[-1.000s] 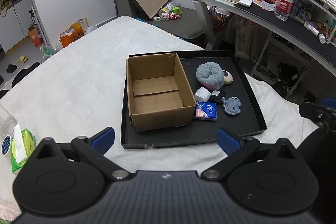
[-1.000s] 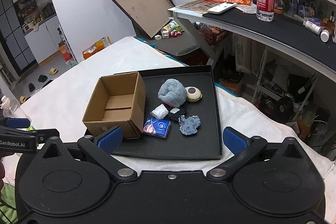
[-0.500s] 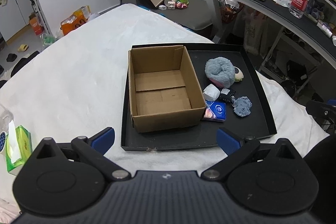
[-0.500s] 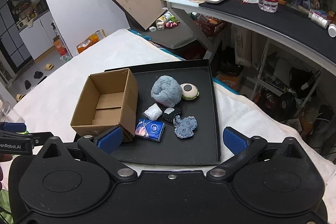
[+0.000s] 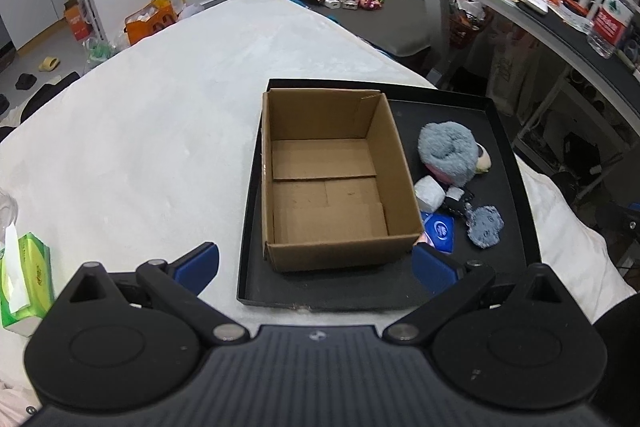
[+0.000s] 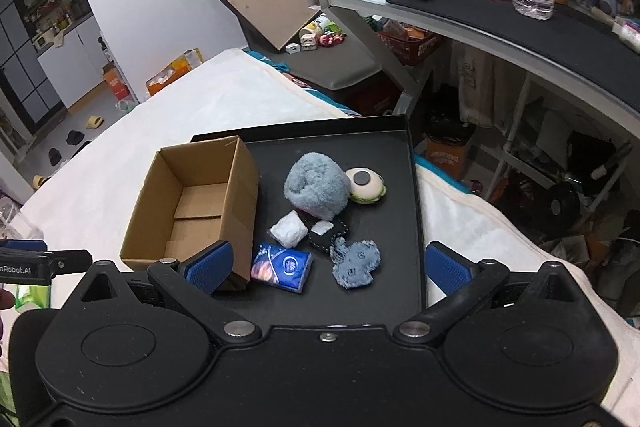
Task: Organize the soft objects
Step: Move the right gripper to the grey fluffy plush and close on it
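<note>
setup: a black tray (image 5: 516,195) is sitting on a bed covered in a white blanket (image 5: 160,131); everything for the job is parked inside the tray, probably so nothing is rolling off into the soft bedding

box: the cardboard box (image 5: 332,179) is taking up the left half of the tray in the left wrist view, open top facing up and nothing inside it; looks like it's waiting there as the drop-off spot

soft stuff: all bunched in the tray just right of the box; a fluffy grey ball (image 6: 316,189) at the back with a round cream toy (image 6: 366,185) touching it on the right; a white wad (image 6: 287,229) and a dark patch pouch (image 6: 328,235) in the middle; a blue tissue pack (image 6: 282,266) and a grey plush critter (image 6: 356,263) nearest the camera, lower centre of the right wrist frame

left gripper (image 5: 316,265): jaws are spread wide and gripping nothing; it's hovering over the near edge of the tray, lined up with the box, maybe getting ready to steady it

right gripper (image 6: 328,265): jaws also wide apart, empty; it's hanging right above the tissue pack and the plush critter, so I'm guessing one of those is getting picked first since they're the closest

progress: nothing is in the box yet, so I'd say this is basically the start

watch out: the items are touching each other; a sloppy pinch could be dragging a neighbour along
</note>
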